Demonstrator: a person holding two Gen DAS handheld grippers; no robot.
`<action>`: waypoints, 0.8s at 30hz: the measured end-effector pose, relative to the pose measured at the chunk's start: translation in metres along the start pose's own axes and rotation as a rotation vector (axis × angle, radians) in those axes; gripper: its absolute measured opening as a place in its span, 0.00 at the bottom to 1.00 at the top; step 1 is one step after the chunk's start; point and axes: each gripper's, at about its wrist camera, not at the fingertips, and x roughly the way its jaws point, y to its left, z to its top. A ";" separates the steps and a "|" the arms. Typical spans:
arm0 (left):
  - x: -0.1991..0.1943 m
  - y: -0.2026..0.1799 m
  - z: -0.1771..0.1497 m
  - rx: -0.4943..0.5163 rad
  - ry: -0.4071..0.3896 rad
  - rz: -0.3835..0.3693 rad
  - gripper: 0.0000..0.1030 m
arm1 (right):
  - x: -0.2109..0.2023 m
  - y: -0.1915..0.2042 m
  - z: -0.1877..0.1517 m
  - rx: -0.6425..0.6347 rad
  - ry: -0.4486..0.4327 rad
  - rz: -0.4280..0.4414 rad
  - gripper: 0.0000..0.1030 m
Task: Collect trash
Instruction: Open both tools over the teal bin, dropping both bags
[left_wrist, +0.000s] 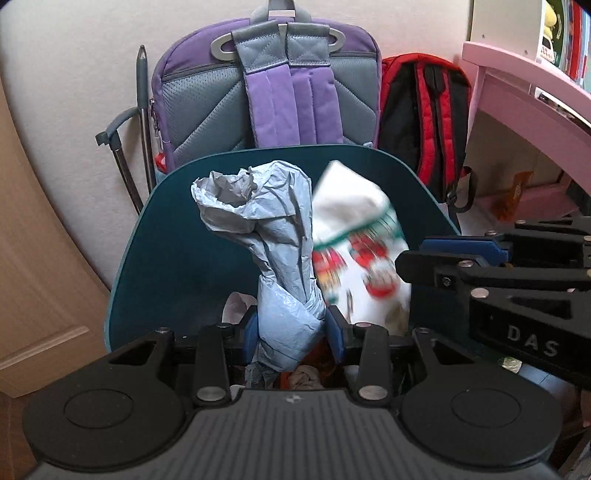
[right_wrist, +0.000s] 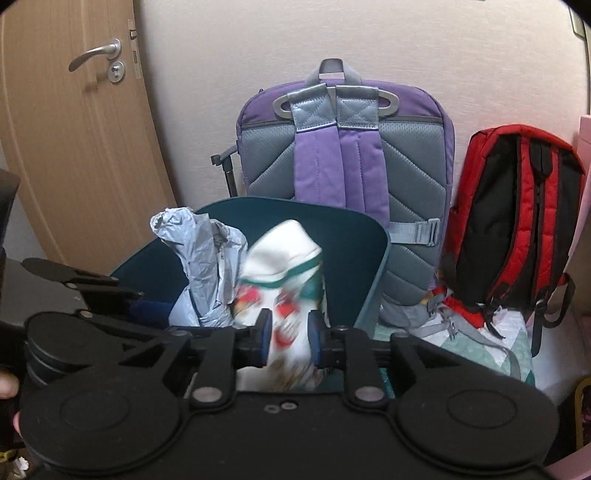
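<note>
While both grippers hang over the dark teal bin (left_wrist: 173, 258), each has a piece of trash between its fingers. On the left gripper (left_wrist: 291, 328), the fingers are partly closed and squeeze the lower end of a crumpled grey-blue paper bag (left_wrist: 269, 236), which stands upright from them with its open, wrinkled mouth at the top, in front of the bin's raised back wall. On the right gripper (right_wrist: 289, 334), the fingers stand a little apart with a white wrapper (right_wrist: 284, 273) printed in red and green between them; the wrapper is blurred, and I cannot tell whether the pads still press on it. It sits just beside the paper bag, to its right, over the bin's opening. More scraps lie at the bottom of the bin. Behind the bin, a purple and grey backpack (right_wrist: 347, 147) leans against the wall, with a red and black backpack (right_wrist: 517, 221) beside it. A wooden door (right_wrist: 74, 147) with a metal handle stands to the left.
</note>
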 end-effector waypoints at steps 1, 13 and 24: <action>0.001 0.000 -0.001 -0.005 0.001 -0.002 0.38 | -0.002 0.000 -0.001 -0.001 0.000 0.002 0.26; -0.030 -0.005 -0.007 -0.013 -0.049 -0.004 0.63 | -0.035 0.007 -0.003 -0.016 -0.010 0.018 0.29; -0.098 -0.005 -0.026 -0.040 -0.104 -0.004 0.63 | -0.096 0.042 -0.011 -0.071 -0.049 0.056 0.40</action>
